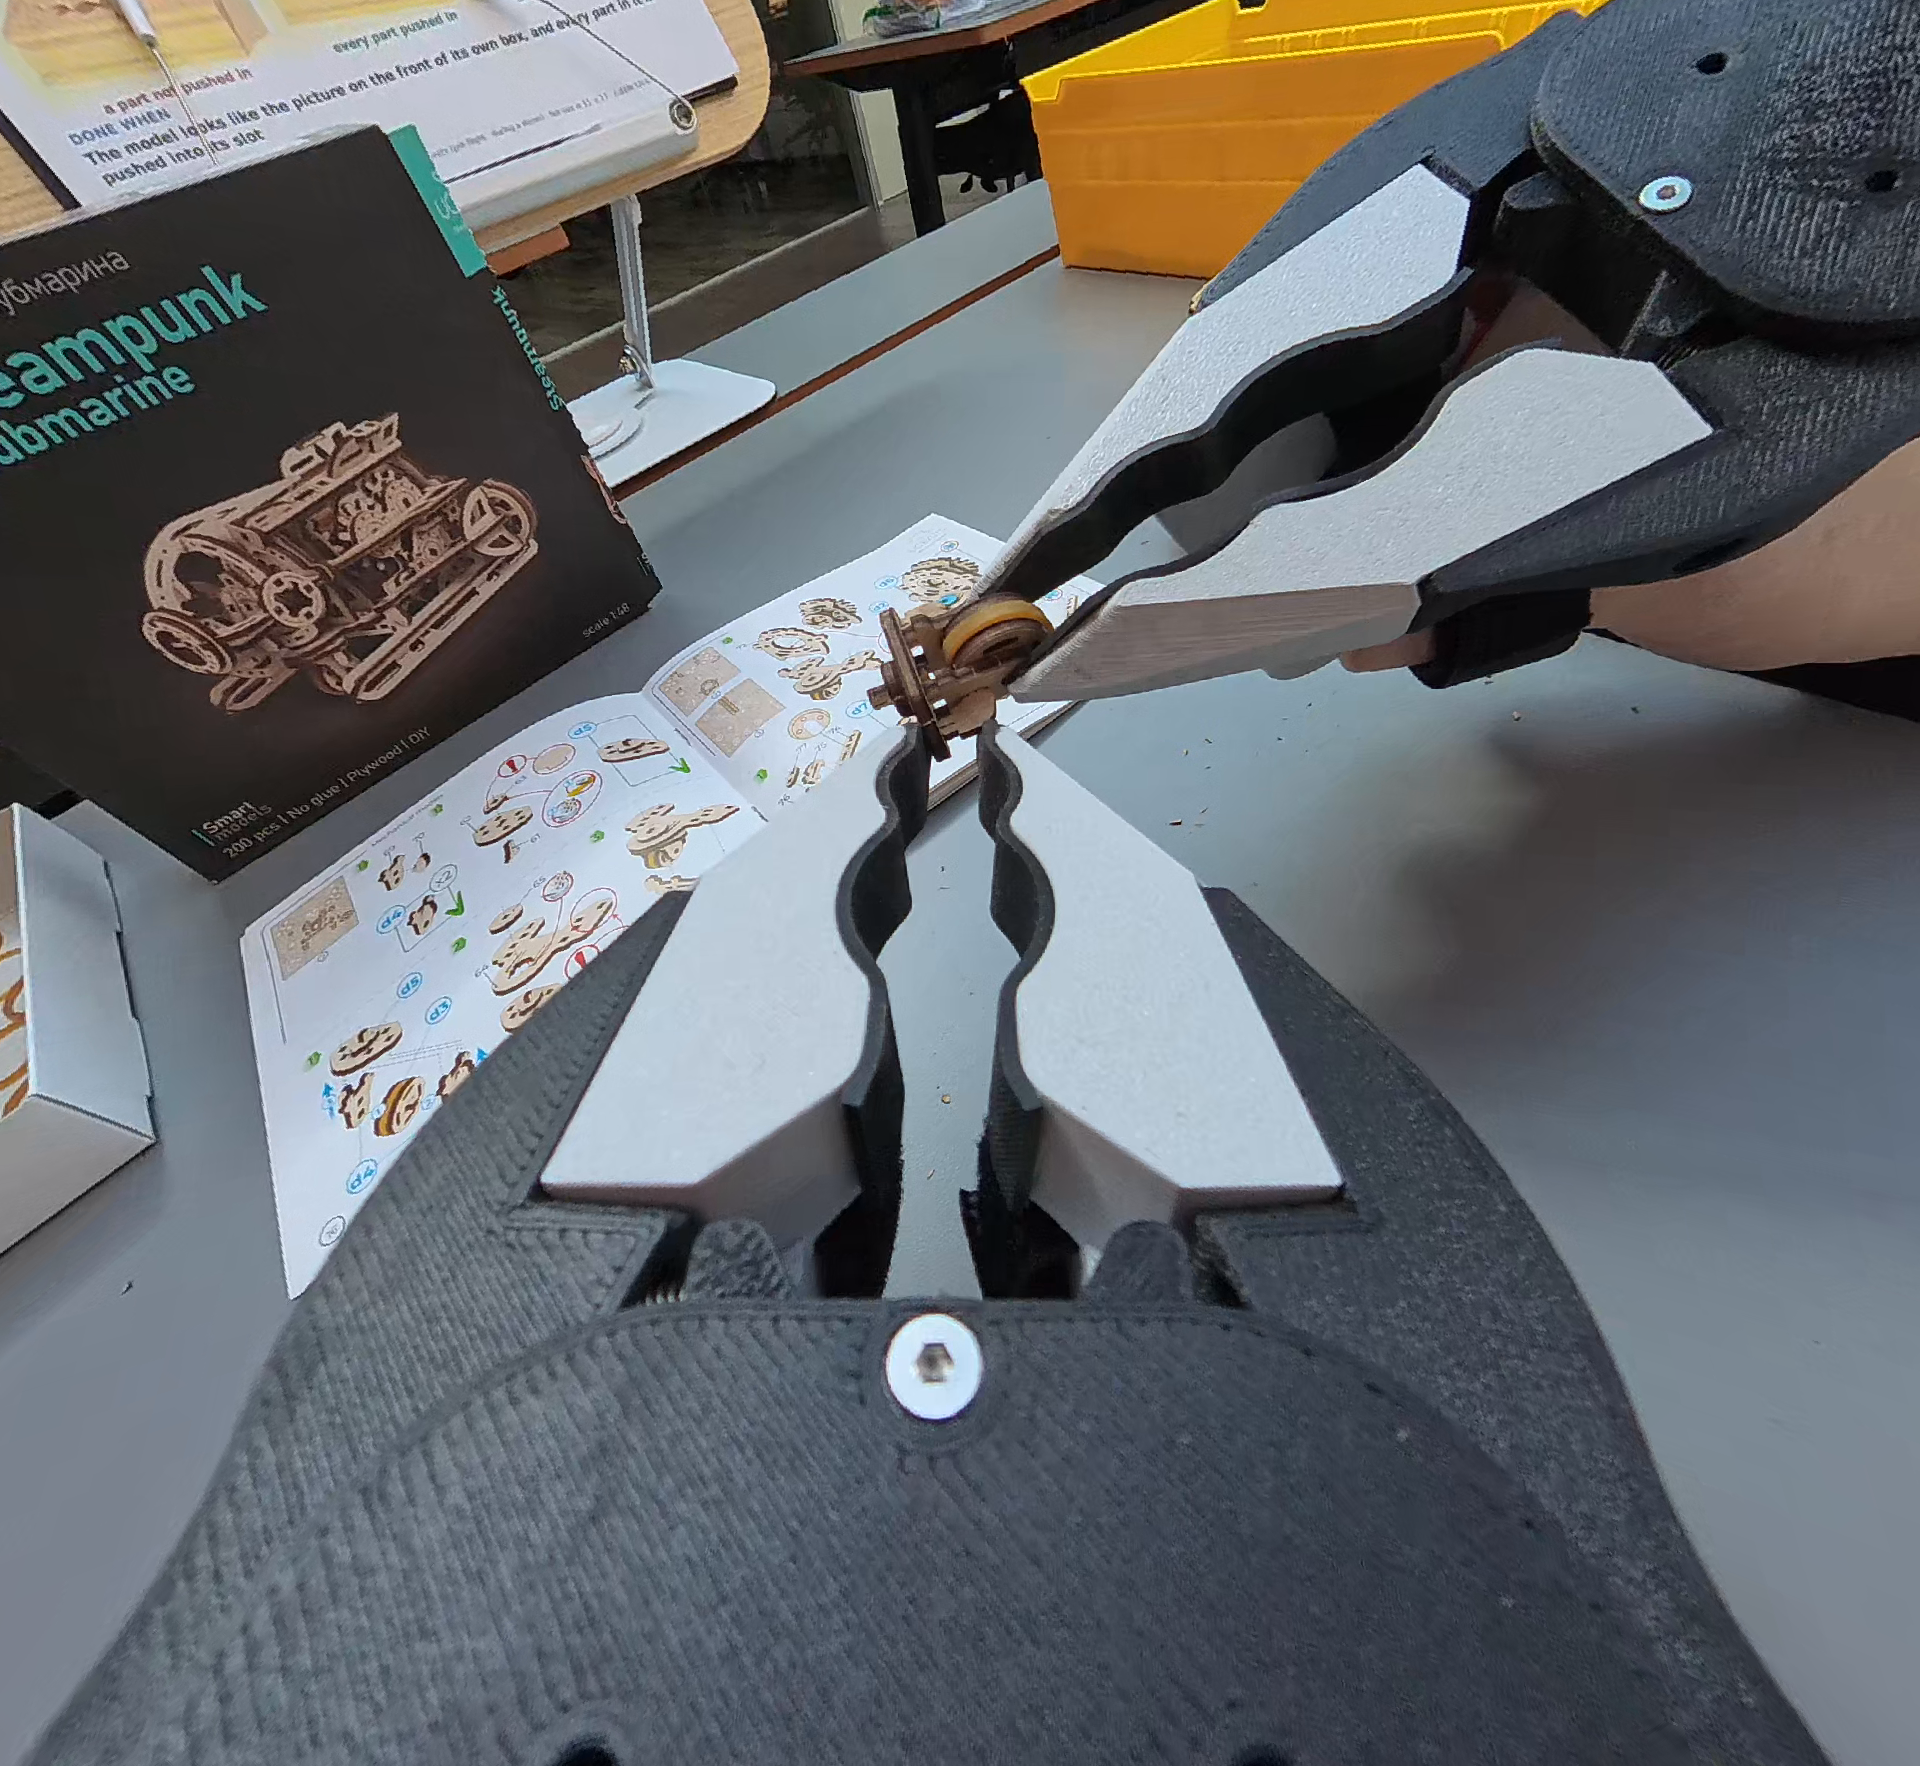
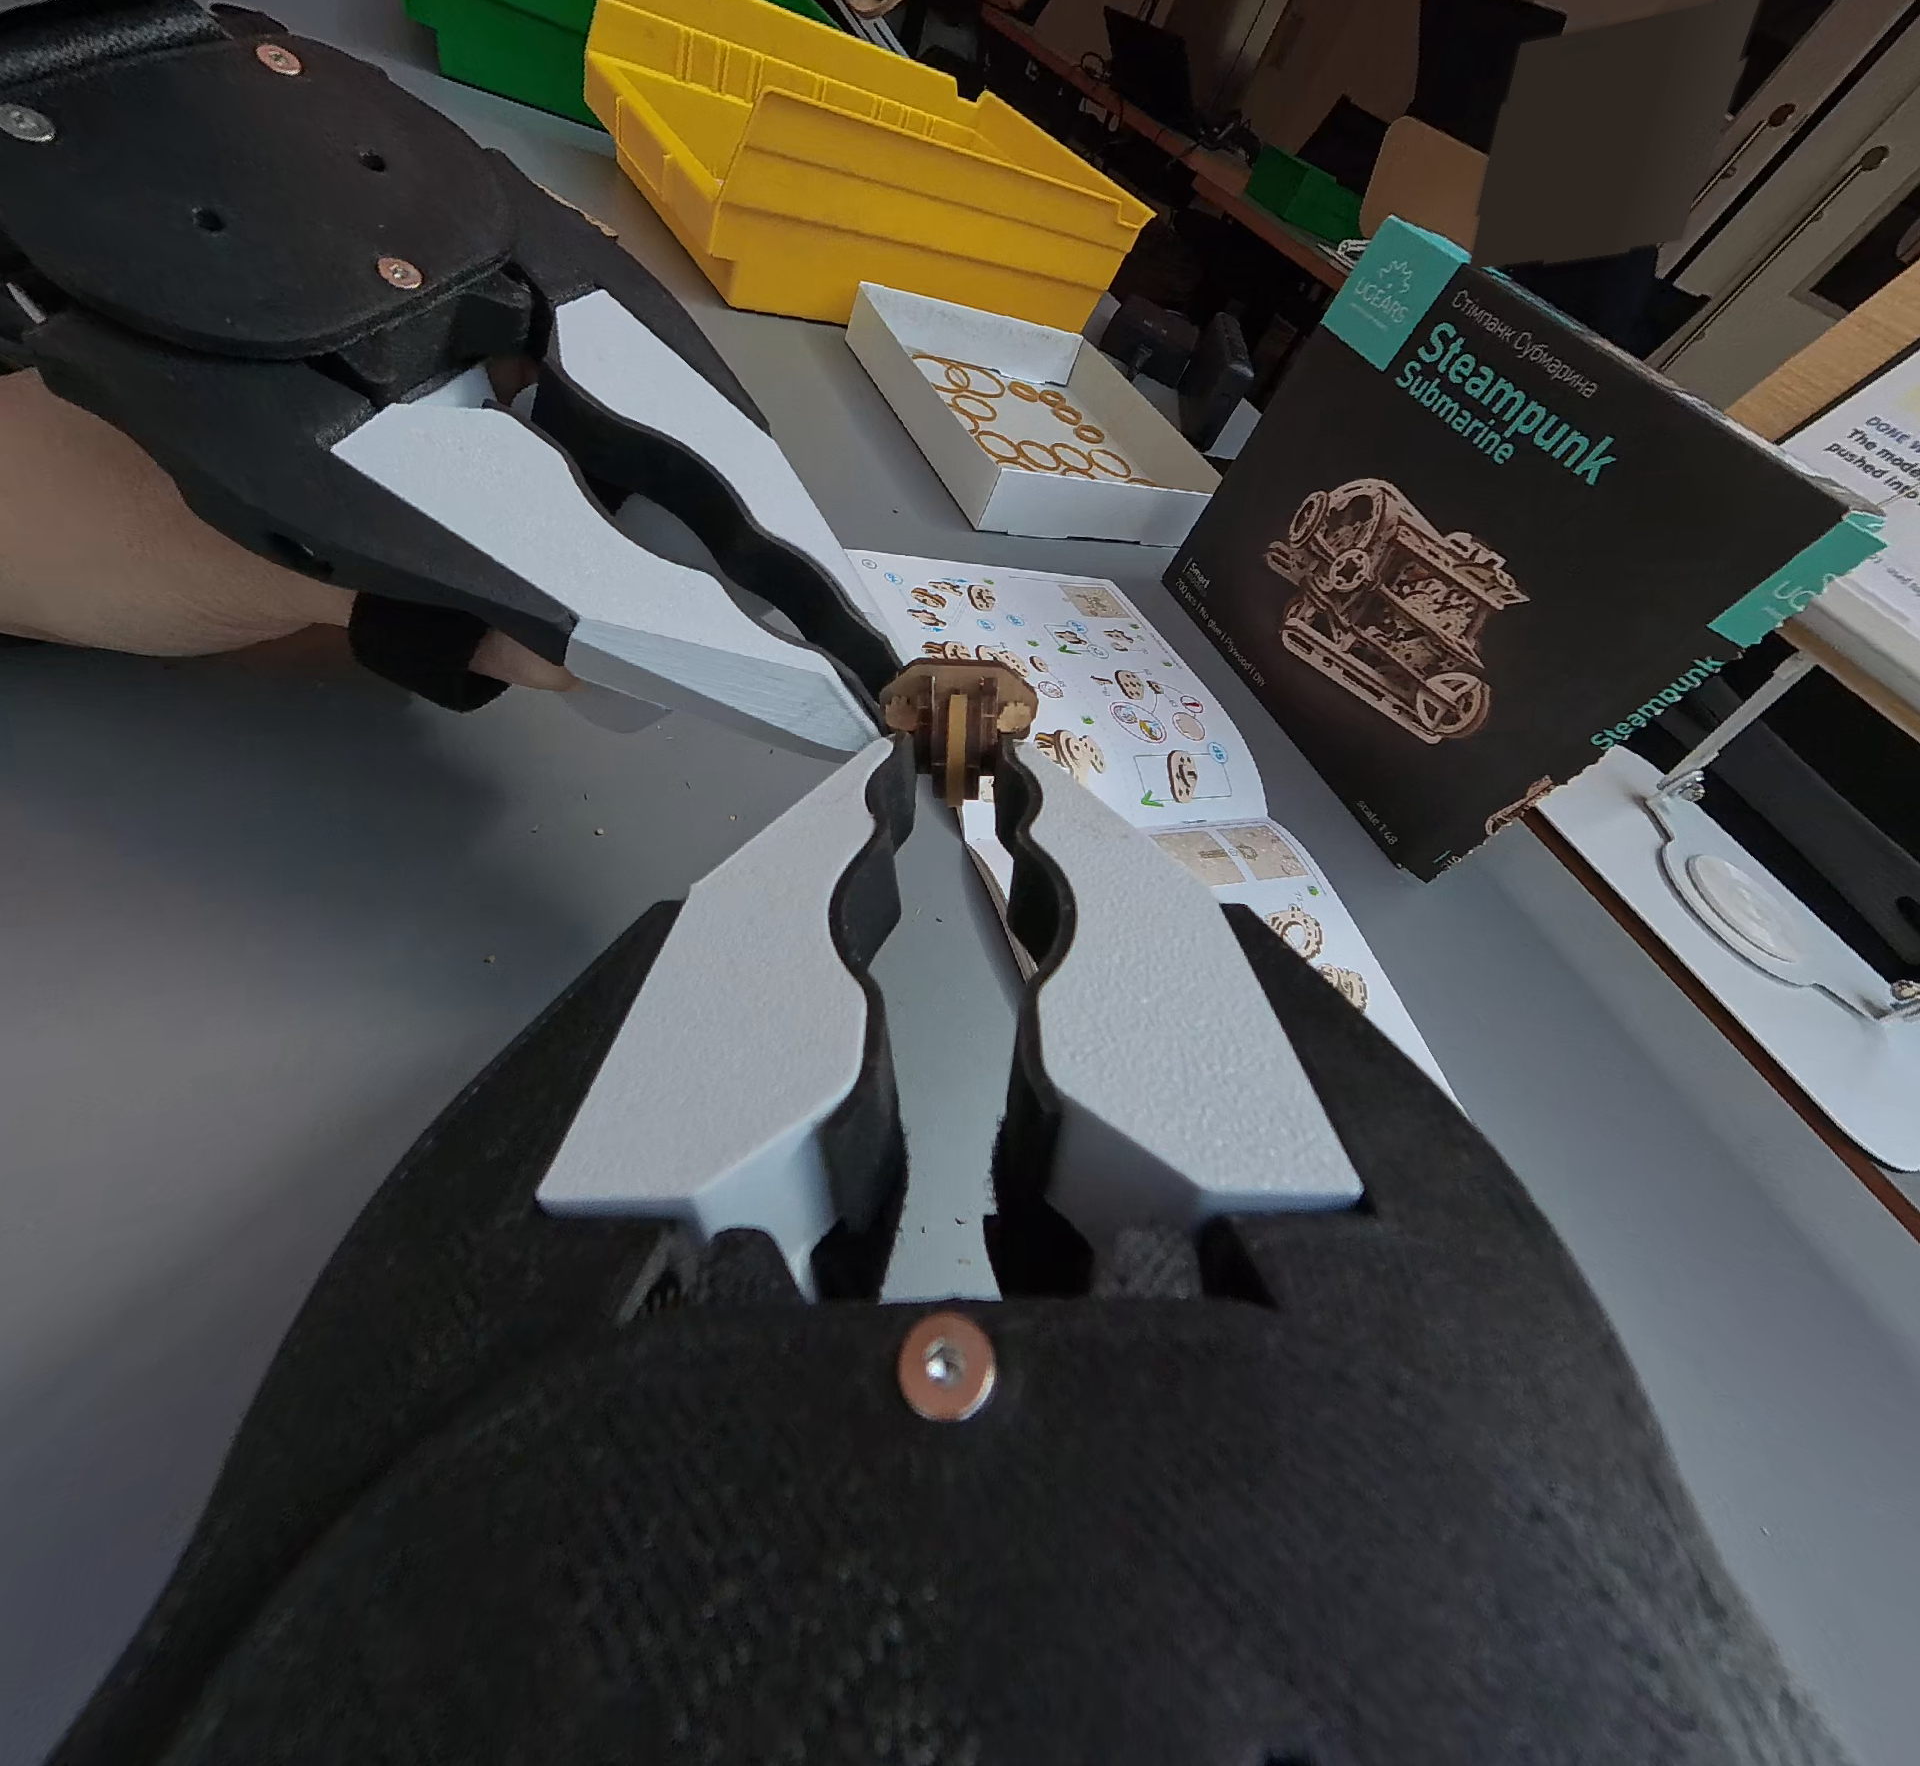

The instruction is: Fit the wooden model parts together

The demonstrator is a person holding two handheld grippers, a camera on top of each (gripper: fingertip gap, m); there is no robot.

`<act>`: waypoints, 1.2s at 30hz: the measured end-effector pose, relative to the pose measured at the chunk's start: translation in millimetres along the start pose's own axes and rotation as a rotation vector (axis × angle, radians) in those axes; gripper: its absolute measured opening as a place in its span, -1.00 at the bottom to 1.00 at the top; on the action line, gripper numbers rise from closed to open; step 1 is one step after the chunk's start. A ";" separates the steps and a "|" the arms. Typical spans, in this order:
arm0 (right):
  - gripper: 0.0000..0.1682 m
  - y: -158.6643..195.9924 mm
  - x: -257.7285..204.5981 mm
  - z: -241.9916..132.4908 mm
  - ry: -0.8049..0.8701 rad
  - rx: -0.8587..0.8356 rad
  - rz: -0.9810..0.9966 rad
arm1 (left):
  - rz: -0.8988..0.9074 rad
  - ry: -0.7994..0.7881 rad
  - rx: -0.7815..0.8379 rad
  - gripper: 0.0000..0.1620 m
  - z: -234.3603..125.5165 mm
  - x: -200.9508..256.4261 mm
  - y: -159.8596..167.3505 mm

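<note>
wooden model subassembly [image 1: 951, 667] held in the air between two grippers, above the open instruction booklet [image 1: 540, 895].
right gripper [image 2: 954, 748] is closed on its layered disc; left gripper [image 1: 948, 735], fingers narrowly parted, pinches the toothed plate's lower edge. model box [image 2: 1496, 563] stands on the grey table [image 2: 260, 885] just behind.

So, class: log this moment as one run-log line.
left gripper: shut on wooden assembly | right gripper: shut on wooden assembly | held above instruction booklet | stage: fitting
</note>
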State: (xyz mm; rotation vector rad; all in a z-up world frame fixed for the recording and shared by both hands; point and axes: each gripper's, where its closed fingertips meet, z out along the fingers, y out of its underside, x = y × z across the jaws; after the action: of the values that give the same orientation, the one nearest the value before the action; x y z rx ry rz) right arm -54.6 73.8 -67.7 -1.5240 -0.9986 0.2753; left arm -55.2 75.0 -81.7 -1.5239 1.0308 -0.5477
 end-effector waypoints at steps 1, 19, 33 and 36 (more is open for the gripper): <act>-0.84 -0.2 0.0 0.1 0.001 0.000 0.001 | 0.000 0.000 -0.001 -0.92 -0.1 -0.2 0.2; -0.84 -0.7 2.1 -2.2 0.006 0.019 -0.016 | -0.063 0.060 0.043 -0.87 0.6 3.6 -2.2; -0.84 3.6 1.0 0.2 -0.007 0.005 -0.012 | -0.010 0.028 0.009 -0.88 1.1 1.0 1.5; -0.84 6.2 0.1 1.1 -0.024 -0.007 0.008 | -0.005 0.030 -0.005 -0.88 1.7 0.9 4.2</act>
State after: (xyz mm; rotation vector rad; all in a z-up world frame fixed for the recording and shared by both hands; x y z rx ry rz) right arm -52.6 75.4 -73.5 -1.5341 -1.0134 0.2970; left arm -54.6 75.4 -86.3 -1.5269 1.0523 -0.5738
